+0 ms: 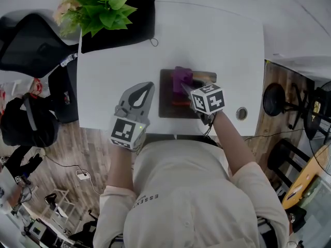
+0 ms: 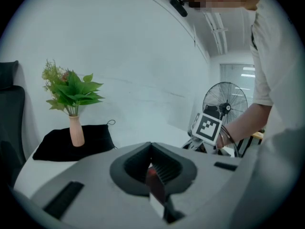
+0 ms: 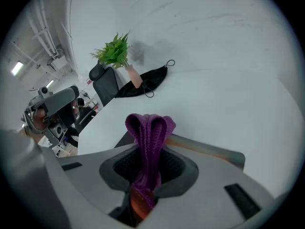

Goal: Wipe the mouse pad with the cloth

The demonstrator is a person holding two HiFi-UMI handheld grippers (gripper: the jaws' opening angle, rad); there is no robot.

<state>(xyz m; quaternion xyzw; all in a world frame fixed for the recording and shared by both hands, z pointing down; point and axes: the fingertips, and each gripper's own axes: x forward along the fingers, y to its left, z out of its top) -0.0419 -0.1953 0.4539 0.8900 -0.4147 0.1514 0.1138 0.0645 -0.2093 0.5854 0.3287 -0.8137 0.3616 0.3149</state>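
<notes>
**While the cloth is clamped: wipe status and cloth condition**

Since my right gripper (image 3: 147,175) has its jaws pinching the cloth (image 3: 148,132), I rate the pick-up step as complete. My left gripper (image 2: 152,168) has its jaws pressed together with nothing between them.

**1. Position**
- The mouse pad (image 1: 168,105) lies flat near the middle of the tabletop (image 1: 217,40), close to the edge at my body.
- In the head view my right gripper (image 1: 186,90) is over the pad, jaws pointing toward 12 o'clock, with the cloth (image 1: 182,78) at its tip above the pad's 12 o'clock half.
- My left gripper (image 1: 145,89) sits at 9 o'clock of the pad, just beside it and not on it.
- A potted plant (image 1: 101,6) and a black fabric item (image 1: 139,19) stand at 11 o'clock, well apart from the work area.

**2. Progress**
- Done: cloth secured and brought over the pad.
- Not confirmed: no view shows whether the cloth is pressed onto the pad (image 3: 214,151) or held just above it.
- Left, by my judgement: the wiping strokes. The pad surface shows no streak or wiped band, so I count most of the wipe as outstanding.

**3. Cloth condition**
- Colour: purple, with a knitted, ribbed texture.
- Form: bunched, not spread. It is gripped at the lower end and rises from the jaws as a narrow doubled fold with a rounded top.
- Judgement: only a small face is available for contact. It should drag softly and deform under pressure.
</notes>
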